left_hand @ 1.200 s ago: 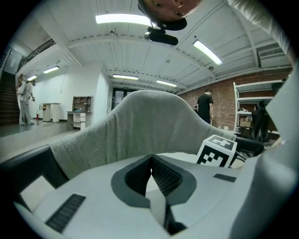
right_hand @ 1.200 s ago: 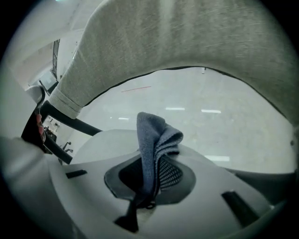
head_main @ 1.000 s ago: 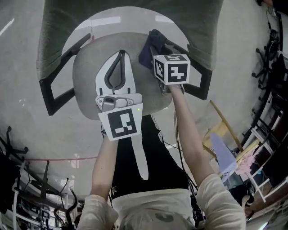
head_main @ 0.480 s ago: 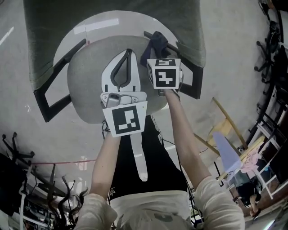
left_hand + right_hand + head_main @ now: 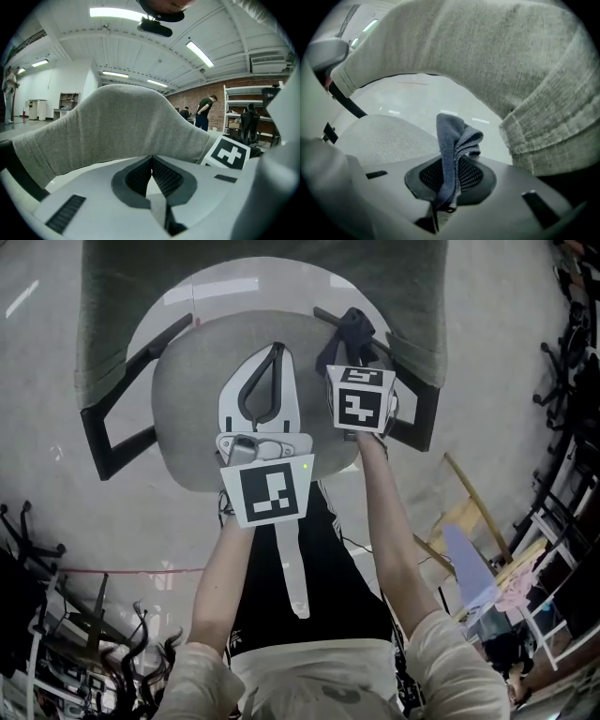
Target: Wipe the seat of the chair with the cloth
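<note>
The chair has a grey fabric seat (image 5: 187, 418), a grey backrest (image 5: 112, 315) and black armrests (image 5: 117, 432). My white left gripper (image 5: 275, 348) hovers over the middle of the seat, shut, with nothing between its jaws. In the left gripper view its jaws (image 5: 151, 161) meet in front of the backrest (image 5: 117, 126). My right gripper (image 5: 351, 341) is at the seat's back right, near the right armrest (image 5: 422, 418), shut on a dark blue cloth (image 5: 354, 326). The right gripper view shows the cloth (image 5: 452, 140) bunched upright between the jaws (image 5: 449, 180), above the seat (image 5: 379, 136).
The chair stands on a shiny grey floor (image 5: 497, 352). Black office chairs (image 5: 567, 381) crowd the right edge and more stand at the lower left (image 5: 37, 615). Wooden frames and a shelf (image 5: 469, 521) are at the right. People stand far off by shelving (image 5: 205, 112).
My right gripper has carried the cloth a little to the right, toward the right armrest. The left gripper stays shut over the seat's middle.
</note>
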`<state>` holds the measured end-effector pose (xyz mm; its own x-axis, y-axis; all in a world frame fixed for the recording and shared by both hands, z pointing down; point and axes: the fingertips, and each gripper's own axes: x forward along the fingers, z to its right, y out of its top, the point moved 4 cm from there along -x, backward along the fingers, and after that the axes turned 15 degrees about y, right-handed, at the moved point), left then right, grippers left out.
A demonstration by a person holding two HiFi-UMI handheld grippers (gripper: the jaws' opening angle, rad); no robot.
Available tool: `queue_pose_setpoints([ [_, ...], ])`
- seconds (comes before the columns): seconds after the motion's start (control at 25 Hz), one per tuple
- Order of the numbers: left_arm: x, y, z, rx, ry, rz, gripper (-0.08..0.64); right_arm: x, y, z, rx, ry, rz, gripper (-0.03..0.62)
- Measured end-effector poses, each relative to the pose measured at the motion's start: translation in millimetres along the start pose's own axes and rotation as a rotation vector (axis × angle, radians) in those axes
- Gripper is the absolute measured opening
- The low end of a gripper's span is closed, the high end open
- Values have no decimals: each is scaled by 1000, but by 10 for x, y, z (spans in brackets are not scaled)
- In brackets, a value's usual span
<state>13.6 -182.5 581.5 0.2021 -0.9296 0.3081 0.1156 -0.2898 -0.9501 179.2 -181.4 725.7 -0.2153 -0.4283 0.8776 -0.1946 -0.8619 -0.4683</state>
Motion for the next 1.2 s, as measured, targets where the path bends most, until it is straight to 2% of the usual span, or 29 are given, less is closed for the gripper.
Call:
queue_pose_setpoints([
  [0.16, -142, 60, -229, 27, 48, 16, 15, -234, 275, -213, -36, 23, 100, 49],
  [0.24, -271, 53, -418, -41, 113, -8, 15, -339, 470, -506, -47, 98, 179, 49],
  [0.32, -407, 61, -630, -65, 161, -19, 15, -420, 655, -929, -80, 217, 255, 49],
  [0.44, -620, 78, -1017, 18, 218, -3, 15, -437, 816, -1720, -108, 463, 312, 49],
  [0.56, -823, 46, -1423, 51, 310, 4, 15, -347, 805, -2444, -78, 697, 280, 49],
  [0.64, -919, -4, -1607, 3, 339, 4, 15, -256, 718, -2795, -53, 787, 231, 49],
  [0.72, -1011, -70, -1681, -51, 331, 3, 15, -135, 590, -3065, -23, 835, 175, 49],
  [0.84, -1161, -163, -1714, 19, 308, -28, 15, 47, 357, -3296, 55, 874, 94, 49],
  [1.08, -1377, -314, -1872, 16, 353, -45, 15, 299, -1, -3419, 195, 939, 21, 49],
  [1.2, -1416, -352, -1930, 15, 366, -36, 15, 432, -13, -3439, 209, 944, 17, 49],
])
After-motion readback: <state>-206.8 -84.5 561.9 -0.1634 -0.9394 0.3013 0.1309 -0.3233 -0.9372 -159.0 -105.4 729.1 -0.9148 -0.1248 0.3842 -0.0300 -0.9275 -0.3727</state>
